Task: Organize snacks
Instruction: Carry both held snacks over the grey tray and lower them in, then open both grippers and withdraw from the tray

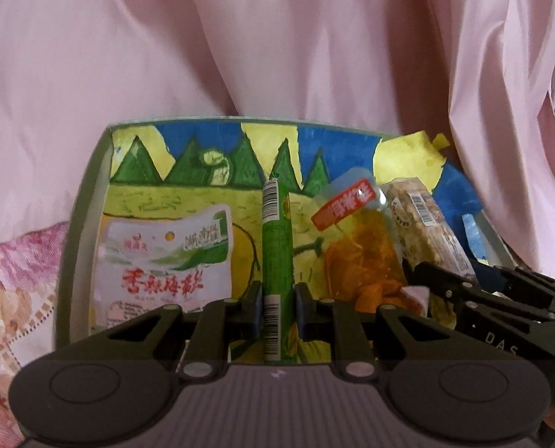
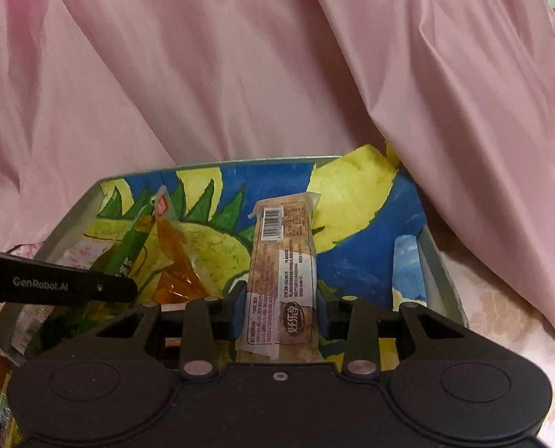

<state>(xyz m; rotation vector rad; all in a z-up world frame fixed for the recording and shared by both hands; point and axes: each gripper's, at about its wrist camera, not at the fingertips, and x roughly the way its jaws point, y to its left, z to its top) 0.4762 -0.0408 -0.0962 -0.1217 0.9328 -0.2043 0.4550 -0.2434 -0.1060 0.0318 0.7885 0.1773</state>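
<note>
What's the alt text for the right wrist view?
The right hand-held gripper is shut on a beige snack bar above a painted box. To the left, a green stick pack and an orange snack bag sit by the other hand-held gripper, with pink cloth behind.

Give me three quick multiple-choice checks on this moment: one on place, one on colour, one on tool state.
1. Where is the white plum packet?
A. left part of the box
B. outside the box
C. in the right tool

2. What colour is the stick snack in the left tool?
A. red
B. green
C. black

3. What is the right tool doing?
A. open and empty
B. shut on the nut bar
C. shut on the orange pouch

Answers: A, it lies by the left wall of the painted box. B, its wrapper is green. B, the pads press both sides of the nut bar.
</note>
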